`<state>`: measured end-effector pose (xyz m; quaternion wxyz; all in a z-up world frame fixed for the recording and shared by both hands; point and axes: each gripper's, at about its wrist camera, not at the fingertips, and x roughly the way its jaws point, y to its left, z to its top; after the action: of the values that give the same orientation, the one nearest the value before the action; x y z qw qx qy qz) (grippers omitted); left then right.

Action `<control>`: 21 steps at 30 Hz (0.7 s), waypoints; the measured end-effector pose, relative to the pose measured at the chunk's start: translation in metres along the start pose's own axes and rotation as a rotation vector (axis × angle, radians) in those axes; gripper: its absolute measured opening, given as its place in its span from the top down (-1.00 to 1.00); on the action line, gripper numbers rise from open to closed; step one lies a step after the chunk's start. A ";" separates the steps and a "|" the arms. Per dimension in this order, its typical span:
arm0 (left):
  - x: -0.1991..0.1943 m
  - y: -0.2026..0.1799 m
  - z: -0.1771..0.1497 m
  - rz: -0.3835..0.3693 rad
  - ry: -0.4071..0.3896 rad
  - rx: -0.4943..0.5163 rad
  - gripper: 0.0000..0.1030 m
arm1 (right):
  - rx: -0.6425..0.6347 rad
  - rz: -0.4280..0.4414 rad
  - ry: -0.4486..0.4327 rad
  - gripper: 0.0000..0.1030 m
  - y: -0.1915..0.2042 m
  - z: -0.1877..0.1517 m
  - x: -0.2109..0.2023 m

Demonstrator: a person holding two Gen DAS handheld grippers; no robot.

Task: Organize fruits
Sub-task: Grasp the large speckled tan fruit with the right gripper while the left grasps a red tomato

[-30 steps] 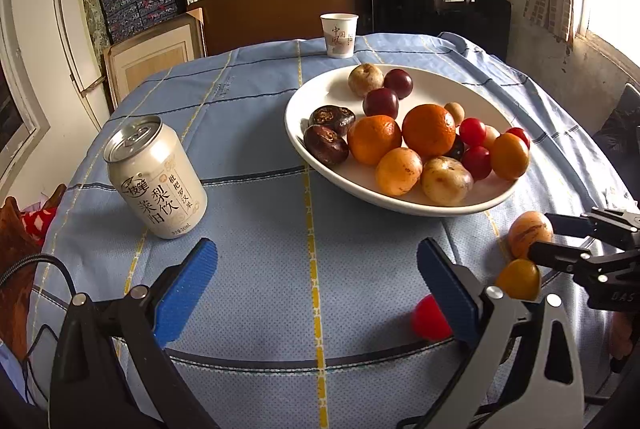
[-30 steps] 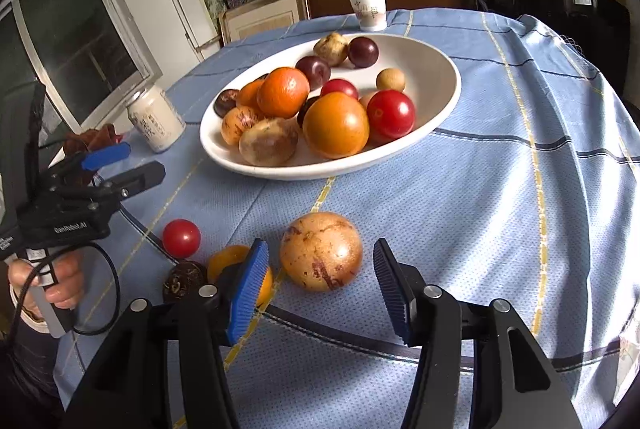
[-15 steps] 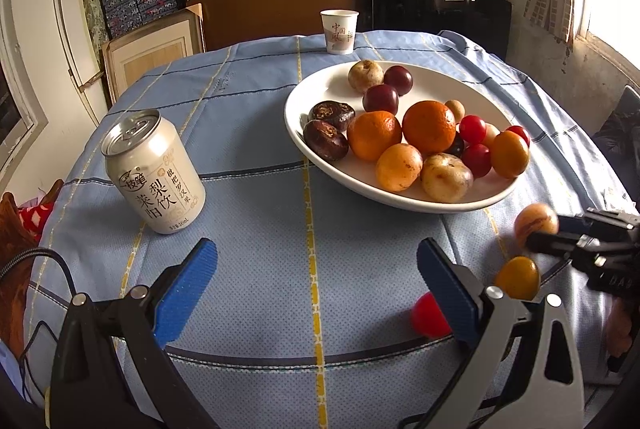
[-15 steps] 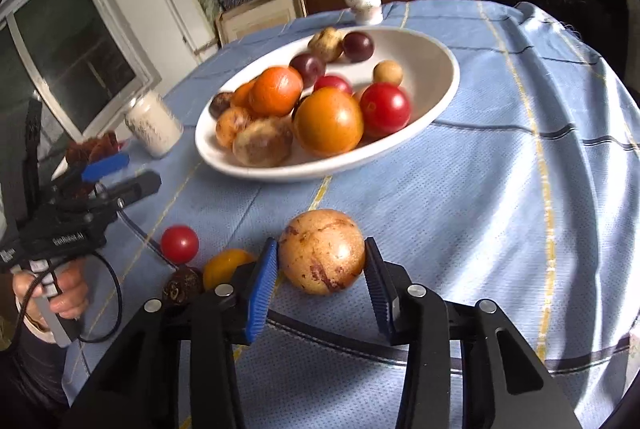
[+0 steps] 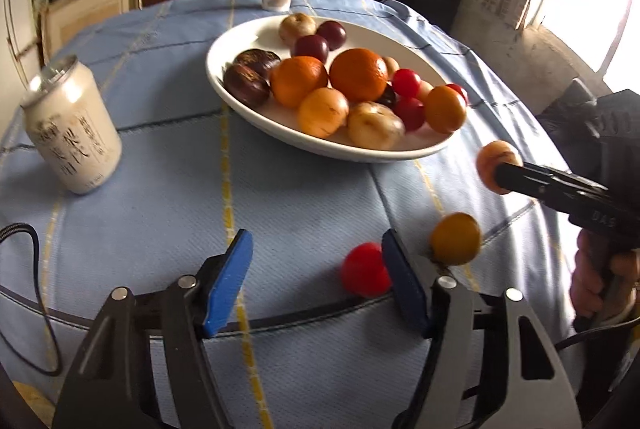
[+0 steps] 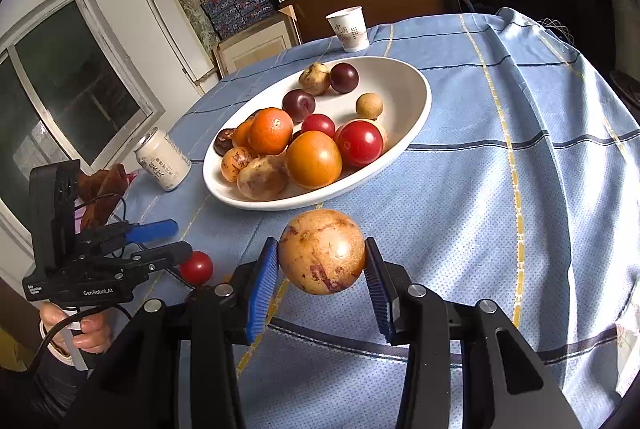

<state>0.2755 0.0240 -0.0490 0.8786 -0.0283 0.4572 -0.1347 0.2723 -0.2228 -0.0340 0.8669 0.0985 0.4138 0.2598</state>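
right gripper (image 6: 322,281): clamped on a big speckled tan fruit (image 6: 322,251), blue pads pressed to both sides, and the fruit is off the cloth, hanging just in front of the near rim of the plate

left gripper (image 5: 316,281): jaws are closing, nothing between them, just bare tablecloth; its right pad sits just beside a small red fruit (image 5: 364,269), which is outside the jaws, and I can't tell whether they touch

loose fruit: that red one plus a small orange-yellow fruit (image 5: 456,237) a bit further to the right, both on the cloth near the table's front edge, apart from the plate. From the left camera the tan fruit shows up again at the tip of the other gripper, above the orange-yellow one

plate (image 6: 416,97): white oval dish, middle of the table, already pretty loaded. Two oranges, a few dark purple plums toward the back, red tomato-looking things, some brownish speckled ones like the held fruit, and a little tan round one off by itself. Far end of the plate is bare

can (image 5: 72,133): pale drink can with printed characters, upright on the left side of the table, well apart from the plate

paper cup (image 6: 347,29): upright at the far edge of the table, behind the plate

tablecloth (image 6: 520,189): light blue with dark and yellow stripes, covers the whole round table

hands: the person's fingers wrap each gripper handle, left hand (image 6: 80,333) low at the left of the right camera's view, dark sleeve below it
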 end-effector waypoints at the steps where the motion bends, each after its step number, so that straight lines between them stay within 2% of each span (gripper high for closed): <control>1: 0.000 0.000 0.000 -0.016 0.002 -0.005 -0.18 | -0.002 -0.002 0.001 0.15 0.000 0.000 0.000; 6: -0.001 -0.002 -0.001 -0.122 0.019 -0.019 -0.14 | 0.002 0.006 0.008 0.15 0.000 -0.001 0.000; 12: 0.005 -0.004 -0.005 -0.128 0.044 -0.023 -0.12 | -0.006 0.005 0.013 0.15 0.001 -0.002 0.001; 14: 0.008 -0.003 -0.004 -0.134 0.057 -0.029 -0.02 | -0.009 0.005 0.013 0.15 0.002 -0.002 0.001; 21: 0.015 -0.009 -0.007 -0.126 0.073 -0.004 0.09 | -0.009 0.004 0.014 0.15 0.003 -0.002 0.001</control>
<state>0.2764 0.0117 -0.0638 0.8510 -0.0540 0.4868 -0.1897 0.2701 -0.2195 -0.0353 0.8640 0.0934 0.4184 0.2639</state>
